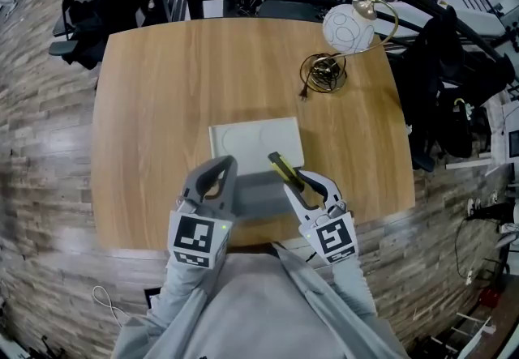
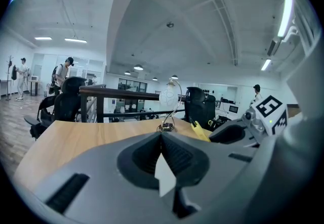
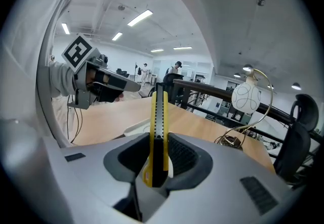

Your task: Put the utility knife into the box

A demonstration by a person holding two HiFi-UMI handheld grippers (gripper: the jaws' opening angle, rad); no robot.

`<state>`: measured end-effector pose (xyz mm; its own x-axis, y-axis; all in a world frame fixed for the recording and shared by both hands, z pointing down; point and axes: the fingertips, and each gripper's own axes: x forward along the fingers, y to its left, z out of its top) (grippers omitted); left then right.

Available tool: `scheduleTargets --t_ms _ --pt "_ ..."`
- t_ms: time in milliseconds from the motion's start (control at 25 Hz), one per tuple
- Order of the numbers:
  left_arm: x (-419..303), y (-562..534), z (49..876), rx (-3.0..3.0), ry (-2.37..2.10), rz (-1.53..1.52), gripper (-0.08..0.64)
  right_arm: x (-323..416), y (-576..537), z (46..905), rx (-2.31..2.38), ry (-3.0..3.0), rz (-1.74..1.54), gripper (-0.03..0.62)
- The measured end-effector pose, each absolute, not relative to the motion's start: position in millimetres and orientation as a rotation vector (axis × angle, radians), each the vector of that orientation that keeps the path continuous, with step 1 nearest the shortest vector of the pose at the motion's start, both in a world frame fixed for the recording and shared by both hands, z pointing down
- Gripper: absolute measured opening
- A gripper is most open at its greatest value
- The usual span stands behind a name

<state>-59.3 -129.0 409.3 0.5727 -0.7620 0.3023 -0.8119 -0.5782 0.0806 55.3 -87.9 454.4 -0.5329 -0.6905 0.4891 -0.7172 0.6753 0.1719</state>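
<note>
Clamping utility knife (image 3: 158, 109) in right gripper (image 3: 157, 149), left gripper (image 2: 163, 149) closed, empty

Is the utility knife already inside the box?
No, the utility knife is clamped between the jaws of the right hand-held gripper.

Left gripper (image 1: 222, 164) jaws together, right gripper (image 1: 306, 182) clamped on utility knife (image 1: 281, 164).

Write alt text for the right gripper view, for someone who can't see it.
The right gripper is shut on a yellow utility knife standing upright between its jaws, above a wooden table. The left gripper shows at upper left, and a round white lamp stands at the table's far right.
</note>
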Motion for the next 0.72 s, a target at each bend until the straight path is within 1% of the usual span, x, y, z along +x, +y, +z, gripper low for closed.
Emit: scheduleTargets --t_ms 720 --pt "-73.4 -117.1 429.2 2.510 -1.371 0.388 0.019 34.6 -73.2 545.1 0.634 -2.220 -0.026 0.126"
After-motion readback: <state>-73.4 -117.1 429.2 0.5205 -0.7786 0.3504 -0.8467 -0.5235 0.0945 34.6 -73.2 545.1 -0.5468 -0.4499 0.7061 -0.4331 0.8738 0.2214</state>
